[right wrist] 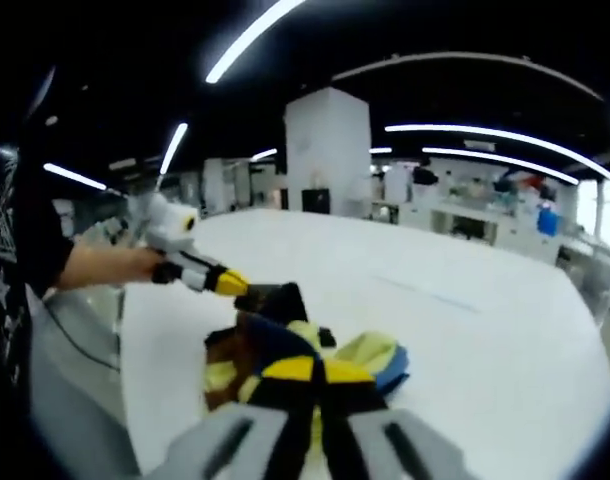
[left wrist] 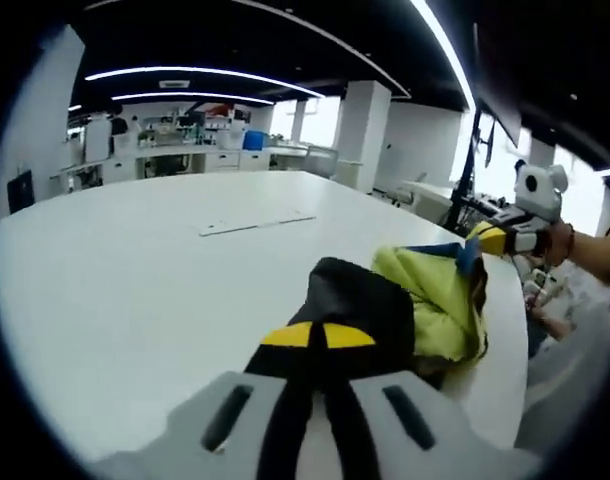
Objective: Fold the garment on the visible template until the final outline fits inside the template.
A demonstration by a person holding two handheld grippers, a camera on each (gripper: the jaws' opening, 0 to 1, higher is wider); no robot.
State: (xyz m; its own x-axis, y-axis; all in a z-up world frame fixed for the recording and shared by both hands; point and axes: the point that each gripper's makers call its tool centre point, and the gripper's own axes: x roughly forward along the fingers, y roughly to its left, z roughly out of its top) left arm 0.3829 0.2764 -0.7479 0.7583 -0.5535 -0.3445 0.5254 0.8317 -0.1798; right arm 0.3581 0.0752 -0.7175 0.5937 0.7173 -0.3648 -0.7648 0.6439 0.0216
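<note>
Garment [left wrist: 425,300]: soft, light, bunched on the table [left wrist: 135,260] (yellow, black, blue). Left gripper [left wrist: 318,335] and right gripper [right wrist: 315,370] each clenched on cloth. Best taken at hems, likely.

Yellow, black and blue garment [left wrist: 425,295] bunched; template [left wrist: 255,223] beyond

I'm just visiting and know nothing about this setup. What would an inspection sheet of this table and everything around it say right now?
Surface: large white table, mostly bare.
Job's things: crumpled yellow, black and blue fabric garment bunched near the table edge; faint outlined template marking farther out on the table.
Clutter: nothing seen.
Grippers: left claw shut on the garment's black part; right claw shut on the garment.
Cables: dark cable hanging beside the person.
Surroundings: open office with white pillar, ceiling light strips, desks.
</note>
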